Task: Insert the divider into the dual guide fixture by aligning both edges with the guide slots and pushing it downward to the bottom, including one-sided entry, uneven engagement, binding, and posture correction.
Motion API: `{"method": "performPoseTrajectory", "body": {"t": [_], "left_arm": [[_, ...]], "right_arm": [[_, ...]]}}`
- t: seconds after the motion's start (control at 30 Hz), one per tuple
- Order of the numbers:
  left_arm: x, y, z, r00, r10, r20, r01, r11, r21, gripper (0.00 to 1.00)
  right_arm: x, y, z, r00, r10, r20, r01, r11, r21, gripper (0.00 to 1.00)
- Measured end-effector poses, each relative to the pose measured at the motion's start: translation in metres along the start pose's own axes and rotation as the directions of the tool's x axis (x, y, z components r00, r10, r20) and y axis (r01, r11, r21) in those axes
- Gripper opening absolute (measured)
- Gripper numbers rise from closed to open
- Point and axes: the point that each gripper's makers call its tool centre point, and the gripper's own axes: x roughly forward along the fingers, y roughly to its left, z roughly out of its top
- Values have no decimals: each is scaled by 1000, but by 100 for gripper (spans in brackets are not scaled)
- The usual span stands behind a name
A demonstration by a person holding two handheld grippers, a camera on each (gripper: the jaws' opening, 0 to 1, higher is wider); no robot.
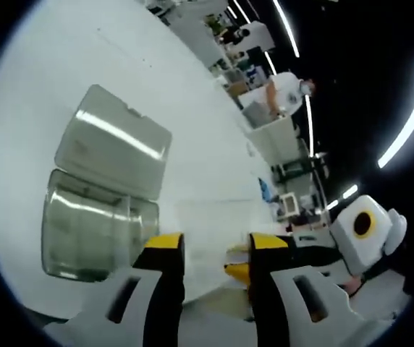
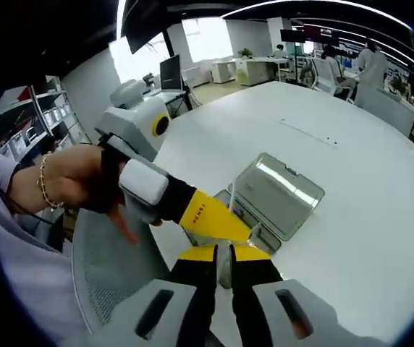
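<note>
A clear plastic box point(image 1: 91, 231), the guide fixture, stands on the white table with its hinged lid point(image 1: 113, 141) lying open behind it. My left gripper point(image 1: 218, 246) is open just to the right of the box, with nothing between its yellow tips. In the right gripper view the same box point(image 2: 244, 217) is partly hidden behind the left gripper point(image 2: 247, 230), which a hand holds; the lid point(image 2: 279, 191) lies flat beyond it. My right gripper point(image 2: 224, 253) is shut on a thin clear plate, the divider point(image 2: 224, 269), seen edge-on. Its yellow tips point(image 1: 239, 269) sit beside the left jaws.
The white table point(image 1: 207, 144) stretches wide and bare past the box. A grey mesh chair seat point(image 2: 113, 275) sits below the table edge by the person's sleeve. Desks, shelves and a standing person point(image 1: 283, 94) are far off in the room.
</note>
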Motion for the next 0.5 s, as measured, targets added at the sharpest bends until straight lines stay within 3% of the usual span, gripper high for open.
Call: {"method": "performPoseTrajectory", "body": {"t": [0.33,0.5], "left_arm": [[-2,5,9,999,26,44,-27,999,22,32],[0,6,9,997,50,61,-54,997,56,32]], "right_arm": [[4,-3,6,1000,9,14,-10,997,75,1],[6,-4,4,1000,-1,-14,3,996,93,1]]}}
